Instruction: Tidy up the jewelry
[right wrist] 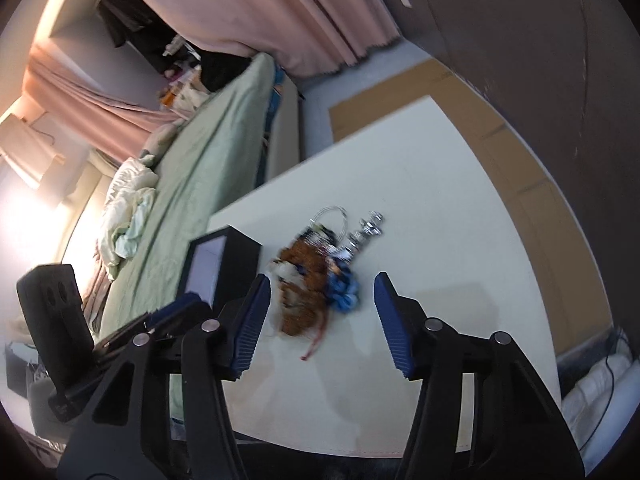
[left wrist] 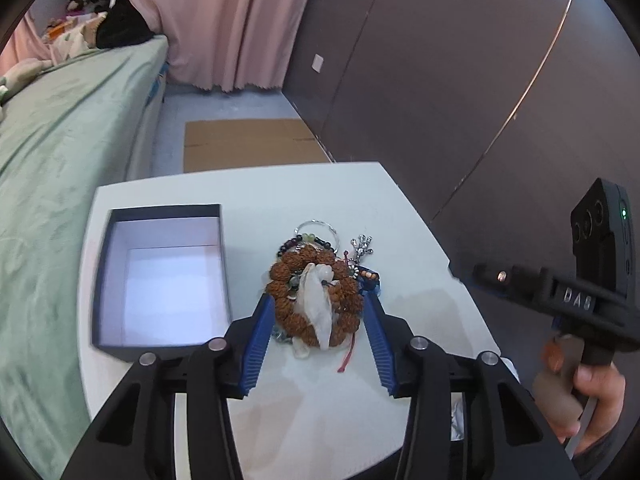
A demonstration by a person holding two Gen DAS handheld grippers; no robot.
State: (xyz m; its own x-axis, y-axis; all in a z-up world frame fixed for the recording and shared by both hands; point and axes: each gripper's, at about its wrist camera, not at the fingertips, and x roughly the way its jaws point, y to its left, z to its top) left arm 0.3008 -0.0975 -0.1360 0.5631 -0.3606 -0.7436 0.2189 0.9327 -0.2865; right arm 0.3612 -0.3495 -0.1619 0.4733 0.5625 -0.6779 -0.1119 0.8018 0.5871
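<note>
A pile of jewelry lies mid-table: a brown seed-bead bracelet (left wrist: 284, 284) (right wrist: 308, 256), a pale translucent piece (left wrist: 316, 304), a silver ring (left wrist: 320, 225), a silver charm (left wrist: 362, 245) (right wrist: 370, 224), a blue item (right wrist: 344, 292) and a red cord (left wrist: 347, 356). My left gripper (left wrist: 318, 300) stands open with its blue pads flanking the brown bracelet; I see no firm press on it. My right gripper (right wrist: 322, 280) is open just short of the pile, held by a hand (left wrist: 596, 392). An open dark box (left wrist: 103, 272) (right wrist: 240, 254) with a white inside stands left of the pile.
The white table (left wrist: 320, 408) (right wrist: 440, 200) ends close behind the pile. A bed with a green sheet (left wrist: 60, 160) runs along the left. Flat cardboard (left wrist: 248, 144) lies on the floor beyond, by a dark wall (left wrist: 440, 80) and a pink curtain (left wrist: 224, 20).
</note>
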